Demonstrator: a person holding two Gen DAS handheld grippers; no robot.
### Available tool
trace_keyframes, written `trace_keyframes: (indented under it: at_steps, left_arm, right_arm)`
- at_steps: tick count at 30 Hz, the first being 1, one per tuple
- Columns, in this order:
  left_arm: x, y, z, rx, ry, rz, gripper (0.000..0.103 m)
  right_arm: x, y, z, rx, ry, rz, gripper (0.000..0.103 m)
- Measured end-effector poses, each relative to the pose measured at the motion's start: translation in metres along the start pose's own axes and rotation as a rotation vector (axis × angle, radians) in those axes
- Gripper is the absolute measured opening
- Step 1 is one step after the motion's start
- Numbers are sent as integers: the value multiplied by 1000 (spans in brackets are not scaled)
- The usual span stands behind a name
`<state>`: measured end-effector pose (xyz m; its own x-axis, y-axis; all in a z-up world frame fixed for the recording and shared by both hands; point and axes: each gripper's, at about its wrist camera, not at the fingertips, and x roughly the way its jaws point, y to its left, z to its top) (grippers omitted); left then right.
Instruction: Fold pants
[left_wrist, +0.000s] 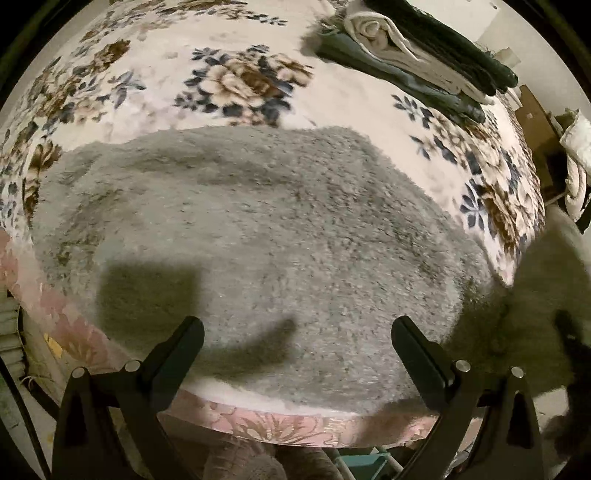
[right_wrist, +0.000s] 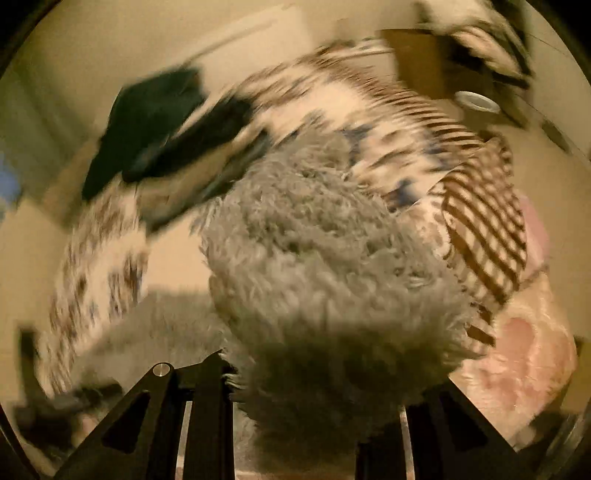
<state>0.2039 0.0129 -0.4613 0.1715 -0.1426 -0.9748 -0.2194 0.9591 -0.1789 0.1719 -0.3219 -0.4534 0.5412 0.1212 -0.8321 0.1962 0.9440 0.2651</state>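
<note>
The grey fleece pants (left_wrist: 258, 229) lie spread on the floral bed cover (left_wrist: 229, 81), reaching the near bed edge. My left gripper (left_wrist: 295, 332) is open and empty, hovering just above the near part of the pants. In the right wrist view my right gripper (right_wrist: 295, 398) is shut on a bunched fold of the grey pants (right_wrist: 325, 280), lifted off the bed. That view is blurred by motion.
A pile of folded dark and cream clothes (left_wrist: 417, 62) sits at the far right of the bed. The pink bed edge (left_wrist: 280, 424) runs along the front. Cardboard and white bedding (left_wrist: 576, 162) stand to the right, beyond the bed.
</note>
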Motion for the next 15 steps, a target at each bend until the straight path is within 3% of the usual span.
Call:
trace_keyframes:
  at_steps: [3,6,9,11,15]
  left_arm:
    - [-1,7,3,10,-3,24,103]
    - [-1,11,5,15,-8,32,103]
    - [3,11,6,29,-6,42,103]
    - [5,7,6,20,2,26,103]
    - [4,-11,10,24,5,-21,103]
  right_arm:
    - [47,35,-19,-99,83,-14,26]
    - [72,47,-33,-182,113,-29,27]
    - [101,50,-42,-286,224,-48,49]
    - [108,47,-47,-302,309,17,77]
    - [78,48,-39,-349,322,155,88]
